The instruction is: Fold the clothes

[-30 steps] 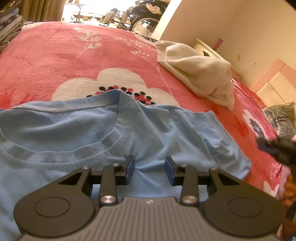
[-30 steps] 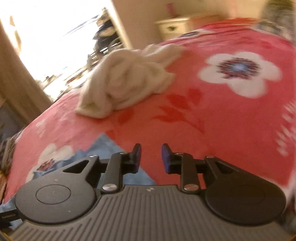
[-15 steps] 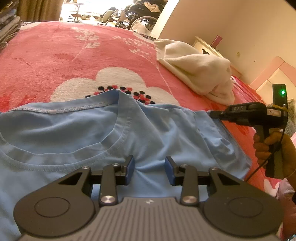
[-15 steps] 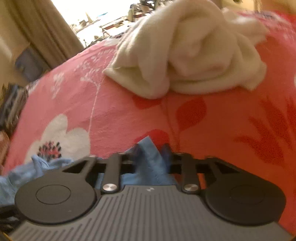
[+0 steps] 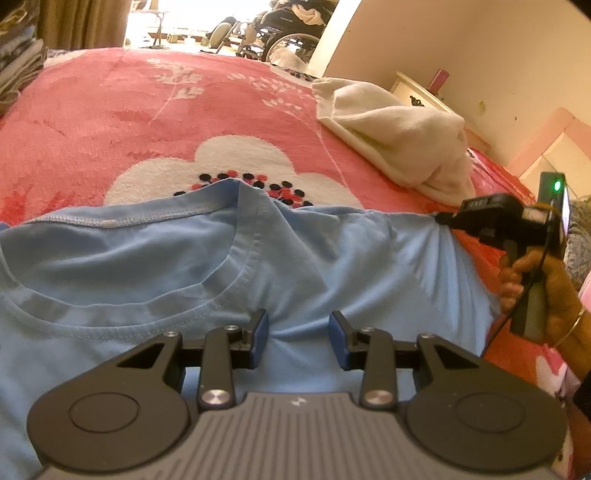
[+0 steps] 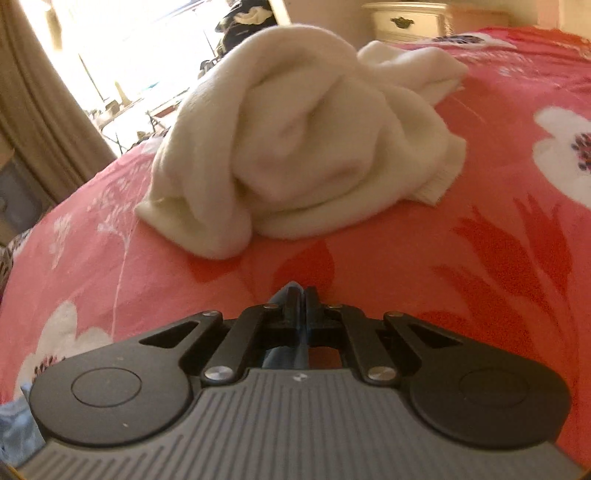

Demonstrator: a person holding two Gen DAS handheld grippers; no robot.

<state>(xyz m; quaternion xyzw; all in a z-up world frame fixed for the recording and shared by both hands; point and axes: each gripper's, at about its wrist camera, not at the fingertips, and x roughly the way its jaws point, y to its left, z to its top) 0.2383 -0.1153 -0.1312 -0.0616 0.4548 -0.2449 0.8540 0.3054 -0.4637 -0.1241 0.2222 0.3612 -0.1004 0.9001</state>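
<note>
A light blue T-shirt point(image 5: 295, 258) lies spread on the red floral blanket point(image 5: 110, 122), neckline toward the far side. My left gripper point(image 5: 299, 339) stands open just below the collar, with the shirt under it and nothing pinched between its fingers. My right gripper point(image 6: 303, 295) is shut on the edge of the shirt's blue sleeve point(image 6: 282, 295). In the left wrist view the right gripper point(image 5: 443, 218) pinches that sleeve corner at the shirt's right side, and the cloth bunches toward it. A person's hand point(image 5: 535, 280) holds its handle.
A crumpled cream garment point(image 6: 306, 147) lies on the blanket just beyond the sleeve. A white nightstand point(image 5: 421, 96) and a pink headboard point(image 5: 546, 147) stand at the right. Folded clothes point(image 5: 14, 70) are stacked at the far left. A wheelchair point(image 5: 280, 33) stands beyond the bed.
My right gripper moved in over the sleeve corner and shut on it, and the sleeve is now drawn into folds. The left gripper has stayed put, still open.
</note>
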